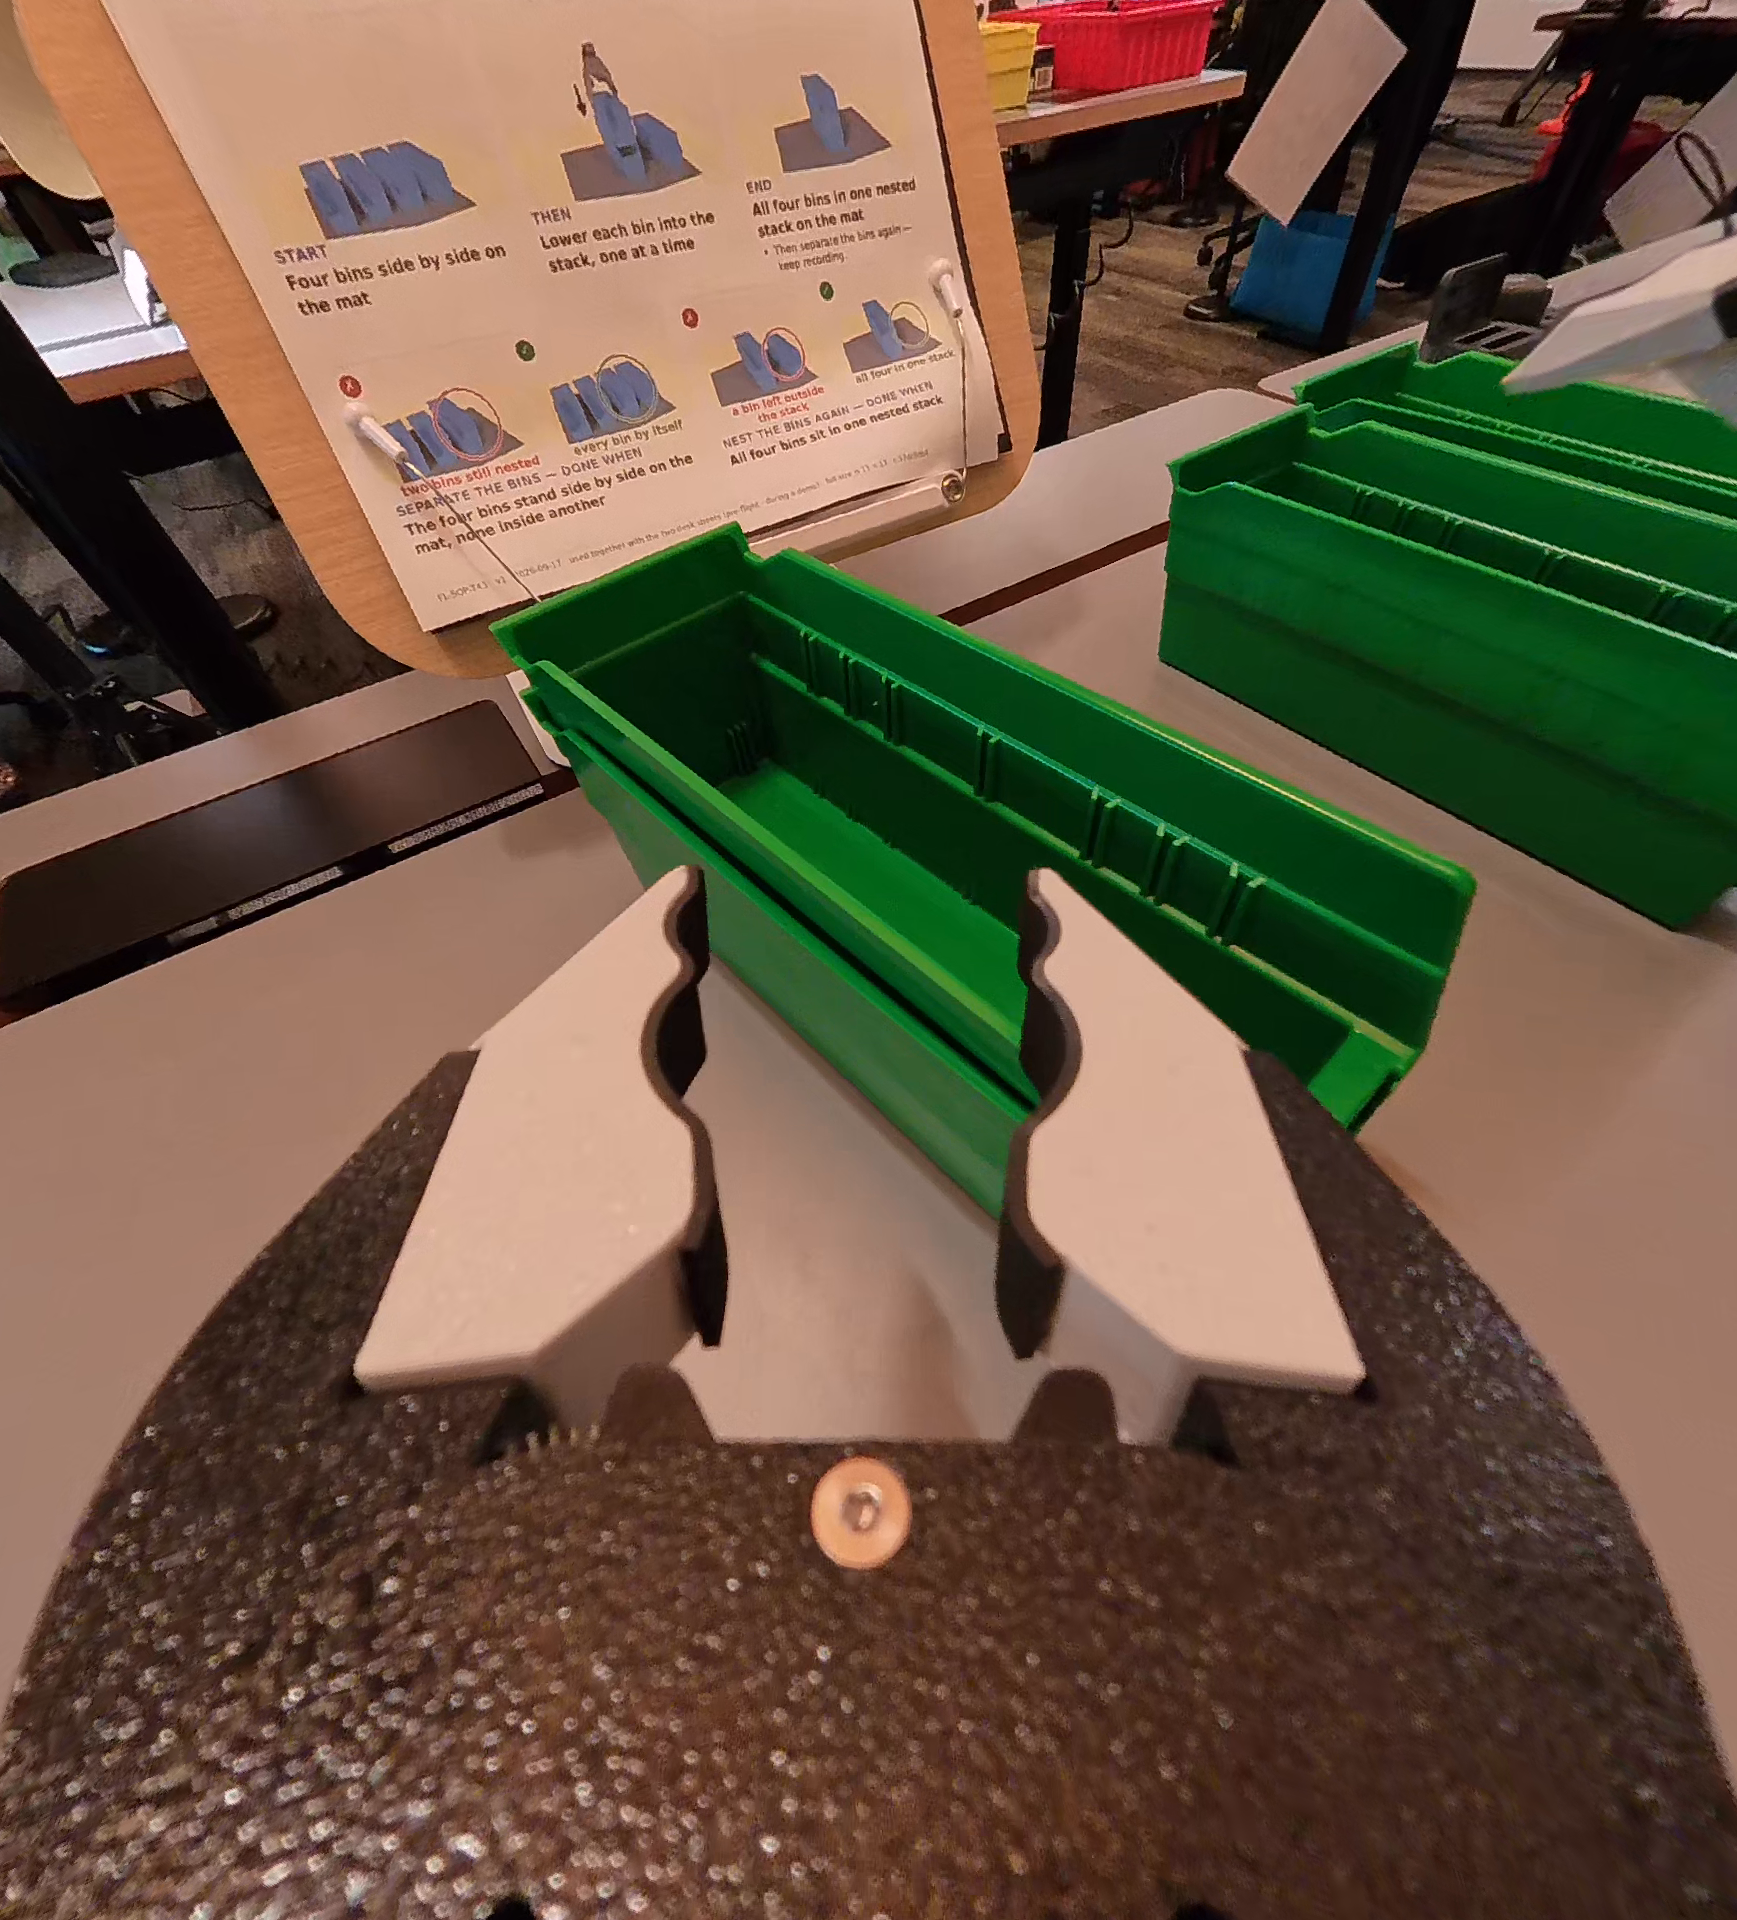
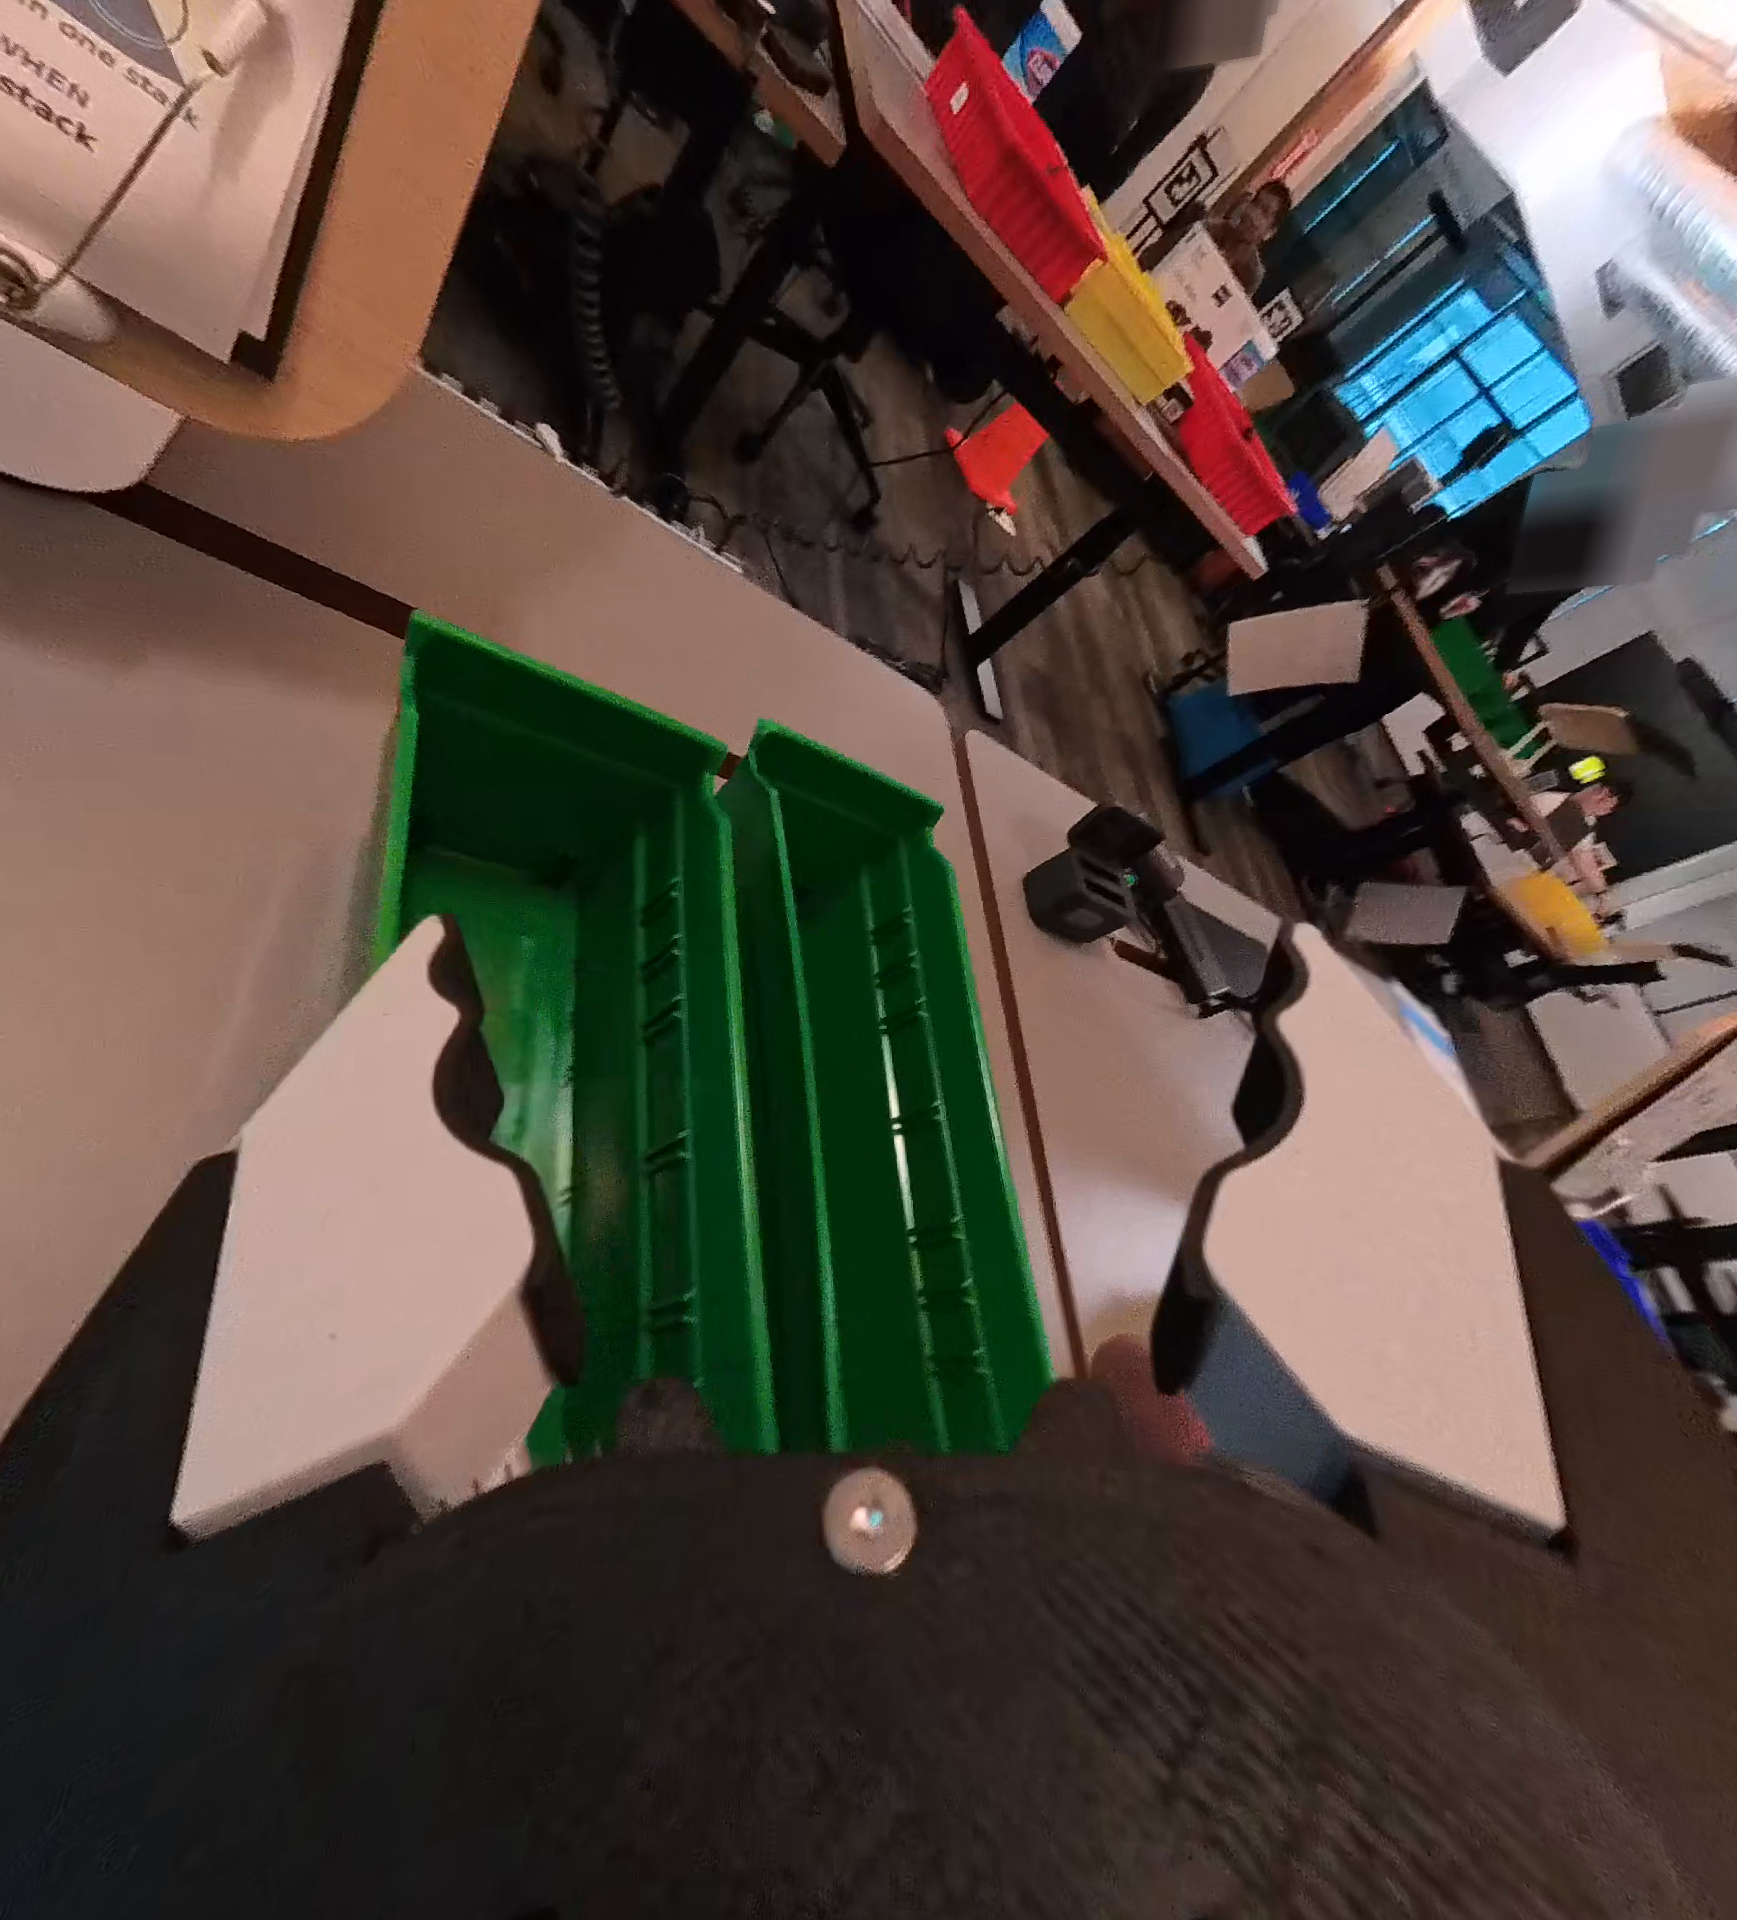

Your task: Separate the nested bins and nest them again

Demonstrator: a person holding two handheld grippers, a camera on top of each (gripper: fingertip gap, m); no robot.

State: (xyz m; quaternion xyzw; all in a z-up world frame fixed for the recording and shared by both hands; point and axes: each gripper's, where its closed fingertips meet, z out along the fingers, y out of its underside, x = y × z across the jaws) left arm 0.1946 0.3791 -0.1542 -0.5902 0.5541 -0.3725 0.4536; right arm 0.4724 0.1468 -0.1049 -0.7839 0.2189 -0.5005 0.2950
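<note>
Green nested bins (image 1: 947,831) just ahead of left gripper (image 1: 864,914), fingers spread, empty. Right gripper (image 2: 864,966) spread wide above two side-by-side bins (image 2: 718,1039).

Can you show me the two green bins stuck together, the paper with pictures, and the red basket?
nested green bins (image 1: 905,862): left wrist view, inner floor.
instruction sheet (image 1: 531,125): left wrist view, upper blank area.
red basket (image 2: 1009,177): right wrist view, side wall.
</note>
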